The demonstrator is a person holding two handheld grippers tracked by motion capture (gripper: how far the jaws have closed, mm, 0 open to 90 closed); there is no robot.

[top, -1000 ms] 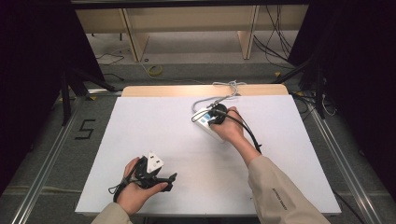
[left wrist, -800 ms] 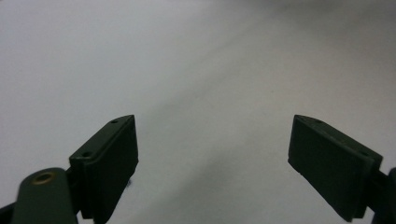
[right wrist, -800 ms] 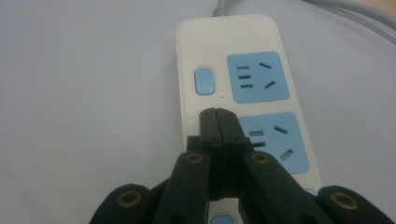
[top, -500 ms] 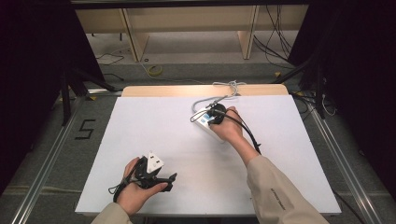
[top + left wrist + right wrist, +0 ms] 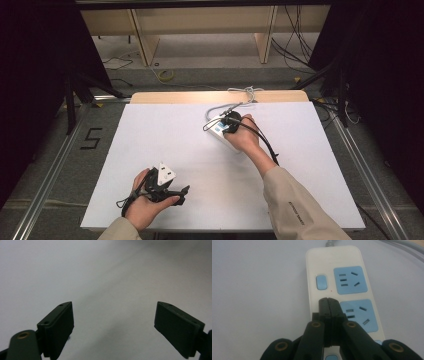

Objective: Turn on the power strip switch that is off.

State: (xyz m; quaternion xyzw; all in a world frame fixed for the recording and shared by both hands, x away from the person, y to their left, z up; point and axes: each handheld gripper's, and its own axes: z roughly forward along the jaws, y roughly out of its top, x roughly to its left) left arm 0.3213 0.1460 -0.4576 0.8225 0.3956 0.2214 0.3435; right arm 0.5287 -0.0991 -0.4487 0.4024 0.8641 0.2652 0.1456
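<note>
High view, table: a white table top (image 5: 165, 135) takes the middle of the frame, with a wooden edge along its far side.
High view, power strip: a white power strip (image 5: 220, 131) lies a little right of centre, in the upper half of the table. Its grey cord (image 5: 227, 106) runs up to the far edge and makes a loose bundle there.
High view, right gripper: the right gripper (image 5: 231, 123) is down on the strip, held by the right hand (image 5: 243, 137). The hand hides part of the strip.
High view, left gripper: the left gripper (image 5: 172, 192) sits low in the lower left of the frame, well apart from the strip, in the left hand (image 5: 145, 205).
Left gripper view, claw: the left gripper (image 5: 113, 317) has its jaws wide apart, with nothing between them, above the bare white surface.
Right gripper view, claw: the right gripper (image 5: 329, 305) has its jaws pressed together, and they hold nothing. The tips are over the strip's left margin, just below the blue switch (image 5: 321, 282) and beside the second blue socket (image 5: 359, 315).
Right gripper view, intent: it looks like the closed tips aim to press the switch, but this is my guess.
Handling: the strip seems stiff, light and smooth, so it may slide under a push. To lift it, take the long sides of the body; the cord is soft and will drag.
</note>
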